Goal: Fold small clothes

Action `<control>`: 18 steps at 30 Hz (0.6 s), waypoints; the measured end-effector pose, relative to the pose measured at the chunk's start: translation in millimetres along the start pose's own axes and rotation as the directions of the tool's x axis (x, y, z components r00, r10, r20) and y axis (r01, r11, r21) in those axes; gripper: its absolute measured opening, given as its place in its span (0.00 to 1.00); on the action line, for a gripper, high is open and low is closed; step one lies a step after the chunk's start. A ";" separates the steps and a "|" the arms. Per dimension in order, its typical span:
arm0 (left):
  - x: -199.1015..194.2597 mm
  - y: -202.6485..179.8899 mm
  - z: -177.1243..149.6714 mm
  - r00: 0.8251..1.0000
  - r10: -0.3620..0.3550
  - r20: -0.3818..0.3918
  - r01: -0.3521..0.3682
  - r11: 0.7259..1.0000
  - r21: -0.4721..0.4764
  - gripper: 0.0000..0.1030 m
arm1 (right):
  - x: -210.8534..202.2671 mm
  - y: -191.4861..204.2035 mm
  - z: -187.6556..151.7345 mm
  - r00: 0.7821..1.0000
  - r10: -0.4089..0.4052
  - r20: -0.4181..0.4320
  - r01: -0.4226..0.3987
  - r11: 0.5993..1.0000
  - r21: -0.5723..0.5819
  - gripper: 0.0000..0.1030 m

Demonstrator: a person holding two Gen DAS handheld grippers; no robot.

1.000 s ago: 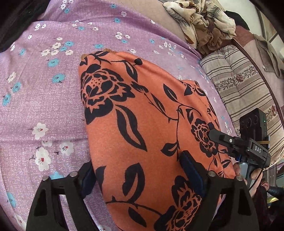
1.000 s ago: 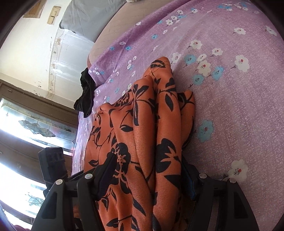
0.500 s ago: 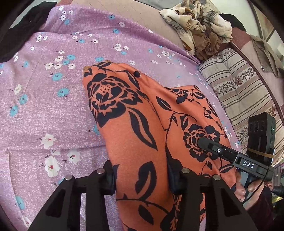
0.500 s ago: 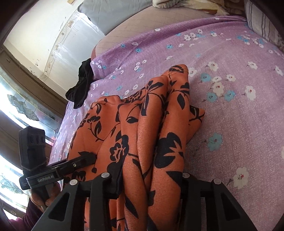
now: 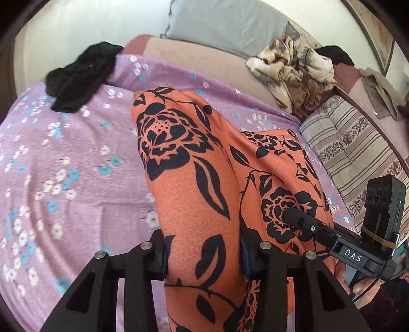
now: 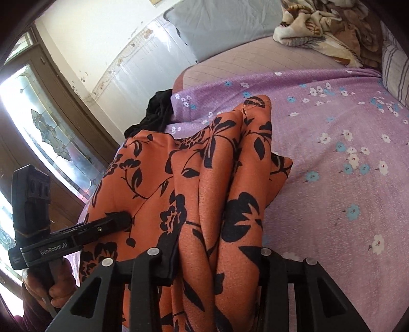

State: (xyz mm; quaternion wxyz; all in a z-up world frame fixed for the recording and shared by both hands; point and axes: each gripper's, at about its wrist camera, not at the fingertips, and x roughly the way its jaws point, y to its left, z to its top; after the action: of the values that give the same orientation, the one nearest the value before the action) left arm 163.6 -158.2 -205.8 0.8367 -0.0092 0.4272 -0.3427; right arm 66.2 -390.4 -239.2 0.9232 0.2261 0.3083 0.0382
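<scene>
An orange garment with black flowers (image 5: 189, 178) hangs from both grippers above the purple flowered bedsheet (image 5: 64, 166). My left gripper (image 5: 204, 255) is shut on one bunched edge of it. My right gripper (image 6: 219, 258) is shut on another bunched edge of the garment (image 6: 212, 178). The cloth's far end still trails on the sheet. Each gripper shows in the other's view: the right one (image 5: 332, 237) at lower right, the left one (image 6: 76, 235) at lower left.
A black garment (image 5: 79, 76) lies at the sheet's far left edge. A crumpled beige patterned cloth (image 5: 291, 69) sits at the back right. A striped cushion (image 5: 358, 153) is to the right. A grey pillow (image 5: 225, 23) leans against the wall. A window (image 6: 38, 127) is to the left.
Both grippers closed on the orange garment and lifted it off the sheet, tilting the views up toward the wall and pillow. The cloth now hangs in folds between them.
</scene>
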 end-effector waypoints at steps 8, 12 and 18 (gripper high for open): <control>-49.3 31.3 -40.3 0.994 0.105 0.001 -0.105 0.993 -0.053 0.42 | 8.1 43.6 -35.7 0.994 0.102 -0.035 -0.102 0.995 -0.010 0.38; -46.9 34.8 -52.4 0.993 0.119 -0.026 -0.121 0.989 -0.085 0.42 | 11.0 53.5 -46.4 0.991 0.118 -0.060 -0.119 0.993 -0.016 0.38; -34.8 31.4 -69.1 0.989 0.138 -0.055 -0.141 0.989 -0.051 0.43 | 12.9 41.1 -65.4 0.990 0.107 -0.089 -0.100 0.992 0.083 0.38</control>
State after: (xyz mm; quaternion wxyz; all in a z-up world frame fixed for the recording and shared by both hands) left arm 117.6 -94.8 -234.8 0.8469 0.0066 0.4571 -0.2717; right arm 41.1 -325.1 -274.5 0.8951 0.2757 0.3402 0.0845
